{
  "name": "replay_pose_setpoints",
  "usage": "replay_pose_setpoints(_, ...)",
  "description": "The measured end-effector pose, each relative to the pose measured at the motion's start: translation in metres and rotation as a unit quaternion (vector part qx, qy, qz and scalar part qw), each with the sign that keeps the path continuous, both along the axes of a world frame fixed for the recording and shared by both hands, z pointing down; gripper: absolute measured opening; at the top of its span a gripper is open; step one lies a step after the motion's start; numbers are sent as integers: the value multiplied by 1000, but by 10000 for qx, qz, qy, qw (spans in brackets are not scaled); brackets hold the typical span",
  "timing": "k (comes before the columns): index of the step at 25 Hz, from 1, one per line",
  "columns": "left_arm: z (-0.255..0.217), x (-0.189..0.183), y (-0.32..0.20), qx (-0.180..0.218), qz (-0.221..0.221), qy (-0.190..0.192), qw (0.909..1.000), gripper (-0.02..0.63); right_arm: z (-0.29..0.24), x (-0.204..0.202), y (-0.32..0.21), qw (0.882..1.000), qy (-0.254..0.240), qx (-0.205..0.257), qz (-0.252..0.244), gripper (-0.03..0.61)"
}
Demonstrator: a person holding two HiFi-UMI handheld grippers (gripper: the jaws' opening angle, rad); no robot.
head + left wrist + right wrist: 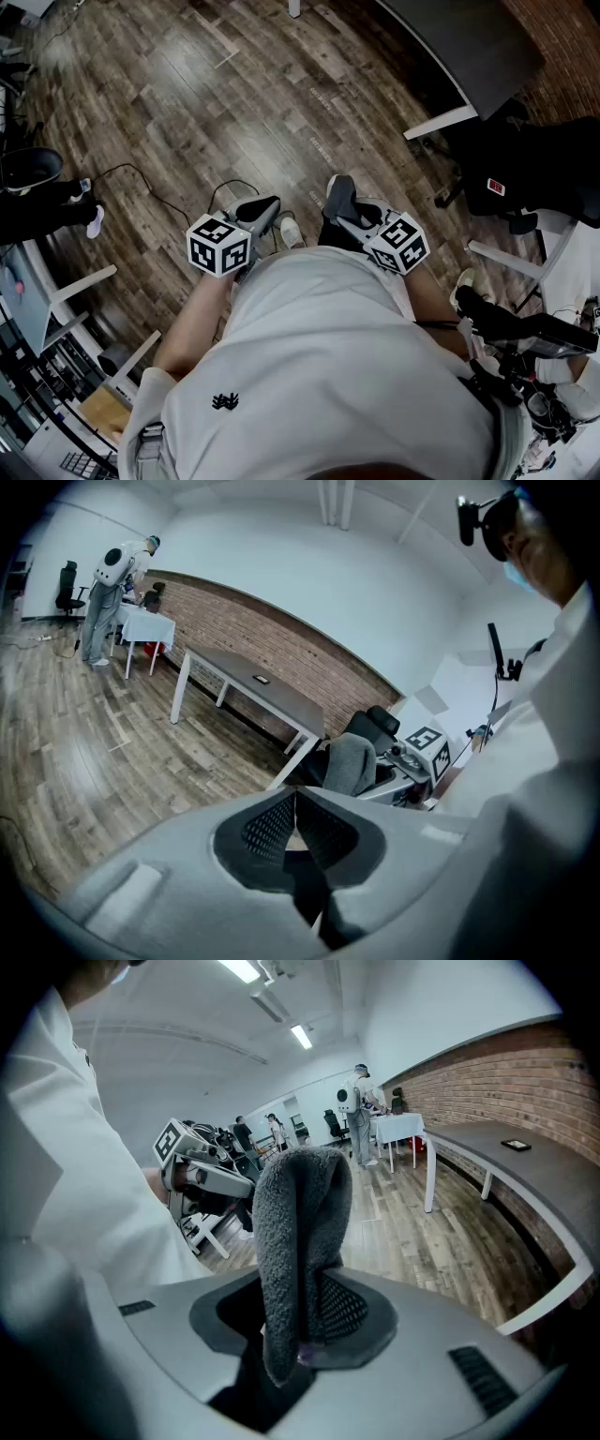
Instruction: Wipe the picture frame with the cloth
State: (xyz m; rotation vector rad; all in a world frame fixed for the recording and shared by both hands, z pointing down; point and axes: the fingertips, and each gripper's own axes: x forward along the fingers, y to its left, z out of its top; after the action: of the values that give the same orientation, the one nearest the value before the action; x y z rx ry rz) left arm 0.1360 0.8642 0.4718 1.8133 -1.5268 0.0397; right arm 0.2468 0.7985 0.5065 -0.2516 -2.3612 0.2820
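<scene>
A grey cloth stands folded upright between the jaws of my right gripper, which is shut on it. In the head view the cloth covers that gripper's tips, held close in front of the person's body. My left gripper is shut, its mesh pads together with nothing between them. In the head view the left gripper hangs beside the right one, a short gap apart. No picture frame can be made out. A small dark flat thing lies on the long grey table; I cannot tell what it is.
The long grey table with white legs runs along a brick wall. A black office chair stands to the right. A cable trails over the wooden floor. People stand far off by a white table.
</scene>
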Motion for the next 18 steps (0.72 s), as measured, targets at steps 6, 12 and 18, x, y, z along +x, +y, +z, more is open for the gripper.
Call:
replay_pose_setpoints(6,-12,-28,-40,151,-73,-24,9999,14,-12,-26,-42,10000,-31,75,52,138)
replay_pose_setpoints(12,-18,-75,-120,113,-66,-183,9997,15,-7,-86,-122,10000,-96,-10,4,138)
replay_pose_setpoints(18,-60,-149,-242,237,43,-636,9977,15,-44,-160,-242,9990,-429,-90,117,140)
